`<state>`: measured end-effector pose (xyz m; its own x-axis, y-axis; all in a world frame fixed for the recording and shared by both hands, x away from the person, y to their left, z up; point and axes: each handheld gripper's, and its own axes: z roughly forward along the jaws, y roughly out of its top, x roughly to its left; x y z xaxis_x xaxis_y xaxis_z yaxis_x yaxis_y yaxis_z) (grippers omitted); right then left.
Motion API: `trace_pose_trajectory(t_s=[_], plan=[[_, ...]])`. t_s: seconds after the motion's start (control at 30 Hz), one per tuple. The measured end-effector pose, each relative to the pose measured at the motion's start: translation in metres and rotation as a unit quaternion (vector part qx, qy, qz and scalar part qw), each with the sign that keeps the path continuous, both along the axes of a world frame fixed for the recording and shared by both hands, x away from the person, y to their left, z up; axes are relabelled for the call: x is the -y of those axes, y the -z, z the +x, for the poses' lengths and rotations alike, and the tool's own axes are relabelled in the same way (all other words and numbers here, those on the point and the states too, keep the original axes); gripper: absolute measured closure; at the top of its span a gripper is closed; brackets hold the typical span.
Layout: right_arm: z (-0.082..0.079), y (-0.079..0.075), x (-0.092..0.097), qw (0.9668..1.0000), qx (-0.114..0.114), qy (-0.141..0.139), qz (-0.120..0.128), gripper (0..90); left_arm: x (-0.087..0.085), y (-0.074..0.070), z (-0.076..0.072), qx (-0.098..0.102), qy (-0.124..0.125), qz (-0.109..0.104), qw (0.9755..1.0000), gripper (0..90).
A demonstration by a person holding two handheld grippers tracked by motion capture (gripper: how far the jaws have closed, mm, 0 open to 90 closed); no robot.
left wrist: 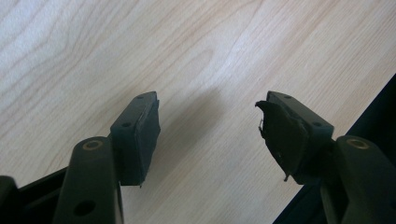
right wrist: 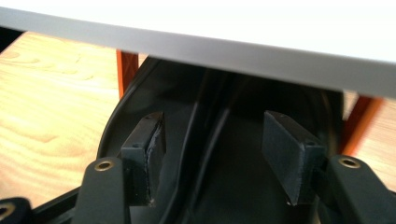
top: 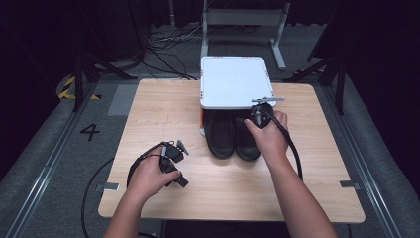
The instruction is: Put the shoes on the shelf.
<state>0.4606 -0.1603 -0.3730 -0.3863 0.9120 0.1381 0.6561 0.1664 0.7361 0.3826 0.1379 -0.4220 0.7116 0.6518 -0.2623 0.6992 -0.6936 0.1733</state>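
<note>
Two grippers were at work over the table [top: 148,99], one in each of the person's hands. The right gripper [top: 261,113] sat at the heels of a pair of black shoes [top: 233,136], right under the near edge of a white-topped stand [top: 233,82]. In the right gripper view its jaws stood spread apart over the dark opening of a shoe [right wrist: 219,154], the pads clear of the shoe's sides and pinching nothing. The shoes stood side by side at the middle of the table, toes tucked beneath the stand's white top, heels toward the person, between the stand's orange legs [right wrist: 127,65].

The left gripper [top: 173,158] lay well to the left and nearer the person, down close to the wood. Its jaws were spread too, with bare tabletop [left wrist: 187,60] between them and nothing held. The right-hand pad [left wrist: 280,135] in the left gripper view looked ragged along its edge. Black cables trailed from both grippers toward the near edge of the table.
</note>
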Motion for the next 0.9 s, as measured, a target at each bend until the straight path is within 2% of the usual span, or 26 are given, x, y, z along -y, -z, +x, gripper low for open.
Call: trace_pose_trajectory(t_s=[0.07,0.13,0.17,0.23,0.3,0.43,0.5,0.57,0.7,0.8,0.9], plan=[[-0.008,-0.002,0.011,1.0000,-0.003,-0.004,0.004,41.2,0.003,-0.001,0.000,0.004,-0.003,-0.002,1.0000,36.0],[-0.019,-0.002,0.023,0.9999,-0.004,-0.014,0.005,41.2,0.006,-0.003,0.002,0.017,-0.006,0.000,0.9998,34.0],[-0.019,-0.002,0.023,0.9999,-0.004,-0.014,0.005,41.2,0.006,-0.003,0.002,0.017,-0.006,0.000,0.9998,31.8],[-0.027,0.002,0.033,0.9994,-0.010,-0.029,0.014,41.3,0.008,-0.004,0.004,0.040,-0.011,-0.003,0.9991,28.7],[-0.037,0.007,0.042,0.9992,-0.021,-0.034,0.009,43.2,0.011,-0.005,0.006,0.061,-0.011,-0.001,0.9981,24.4],[-0.054,0.016,0.051,0.9983,-0.029,-0.046,-0.019,44.6,0.023,-0.005,0.011,0.091,-0.023,0.002,0.9955,28.8],[-0.061,0.019,0.053,0.9980,-0.034,-0.048,-0.024,45.5,0.028,-0.004,0.012,0.099,-0.018,0.009,0.9948,32.6],[-0.068,0.024,0.055,0.9973,-0.039,-0.054,-0.030,46.0,0.035,-0.002,0.013,0.095,-0.005,0.016,0.9953,36.8],[-0.073,0.037,0.059,0.9958,-0.061,-0.054,-0.042,51.5,0.043,-0.002,0.016,0.086,-0.020,0.008,0.9961,45.1],[-0.079,0.041,0.059,0.9929,-0.088,-0.062,-0.050,63.0,0.050,-0.003,0.018,0.079,-0.030,0.006,0.9964,53.3],[-0.082,0.040,0.059,0.9907,-0.100,-0.068,-0.061,70.8,0.057,-0.002,0.022,0.069,-0.035,-0.004,0.9970,62.3]])
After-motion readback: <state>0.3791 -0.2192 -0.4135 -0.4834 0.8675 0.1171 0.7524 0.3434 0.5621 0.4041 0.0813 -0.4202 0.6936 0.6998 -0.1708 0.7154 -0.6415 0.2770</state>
